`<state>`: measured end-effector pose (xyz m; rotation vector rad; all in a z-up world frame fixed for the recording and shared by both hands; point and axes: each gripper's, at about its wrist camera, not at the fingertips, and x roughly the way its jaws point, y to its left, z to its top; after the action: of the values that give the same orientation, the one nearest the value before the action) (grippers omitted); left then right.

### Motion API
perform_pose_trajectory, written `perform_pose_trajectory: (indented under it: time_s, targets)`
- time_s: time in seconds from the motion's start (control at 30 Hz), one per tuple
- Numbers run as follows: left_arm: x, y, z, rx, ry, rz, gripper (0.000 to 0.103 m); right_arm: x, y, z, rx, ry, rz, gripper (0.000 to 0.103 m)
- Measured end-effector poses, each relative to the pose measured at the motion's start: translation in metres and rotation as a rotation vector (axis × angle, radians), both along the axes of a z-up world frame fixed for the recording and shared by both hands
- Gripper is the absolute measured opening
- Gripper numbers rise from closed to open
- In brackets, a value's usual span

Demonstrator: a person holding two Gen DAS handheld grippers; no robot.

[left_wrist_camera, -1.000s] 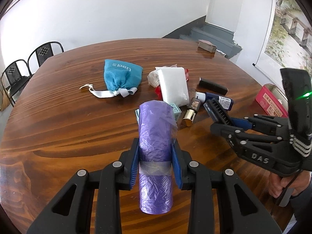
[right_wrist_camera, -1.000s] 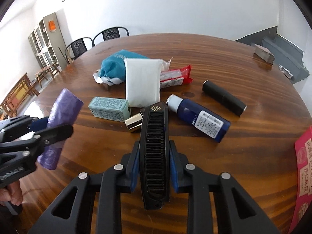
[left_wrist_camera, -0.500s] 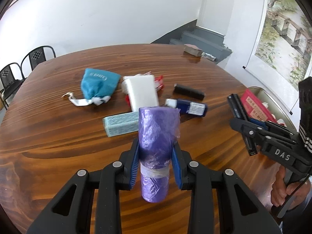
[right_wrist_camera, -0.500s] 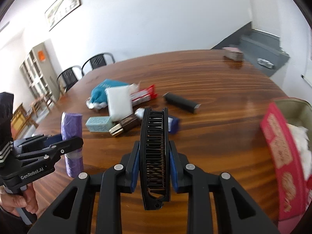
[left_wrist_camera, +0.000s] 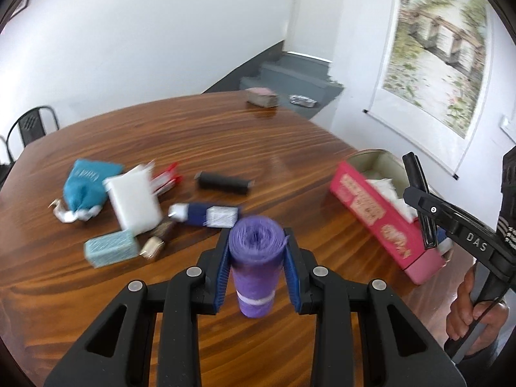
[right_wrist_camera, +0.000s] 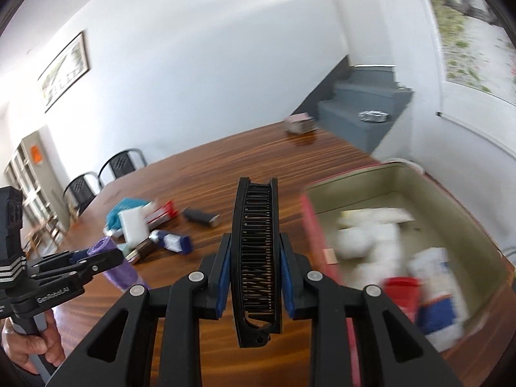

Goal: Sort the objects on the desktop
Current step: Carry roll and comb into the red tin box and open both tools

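above table [left_wrist_camera: 225, 135]: one purple roll [left_wrist_camera: 255, 259], one black comb [right_wrist_camera: 256, 258], each clawed

Comb clamped, tin at right.
My right gripper [right_wrist_camera: 255, 277] pinches the black comb [right_wrist_camera: 255, 258] upright above the table [right_wrist_camera: 206, 174]; the open pink tin [right_wrist_camera: 325, 245] sits just right, and my left gripper [right_wrist_camera: 87, 259] grips a purple roll [right_wrist_camera: 121, 269].

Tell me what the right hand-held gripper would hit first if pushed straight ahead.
Probably the wooden table just left of the pink open tin box; the right hand-held gripper, holding the black folding comb, aims past its near wall, though depth is unclear.
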<state>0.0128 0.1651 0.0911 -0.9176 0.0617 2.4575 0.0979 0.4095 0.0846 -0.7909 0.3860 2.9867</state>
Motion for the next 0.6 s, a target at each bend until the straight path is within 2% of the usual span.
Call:
perform_pose_trajectory:
  time_s: [0.13,0.3,0.47,0.6]
  targets:
    - [0.005,0.022,0.004,-0.003,0.014,-0.033,0.033,0.013,0.029,0.000,-0.013,0.014,-0.063,0.029]
    - [0.006,0.034,-0.001,-0.013,0.003,-0.028,0.033,0.021,0.053,-0.002,-0.021,0.010,-0.106,0.029]
    - [0.009,0.036,-0.003,-0.025,0.005,-0.019,0.033,0.016,0.064,-0.011,-0.032,-0.029,-0.119,0.030]
    - [0.001,0.035,-0.013,-0.015,-0.041,-0.013,0.034,0.017,0.065,-0.014,-0.020,-0.033,-0.137,0.034]
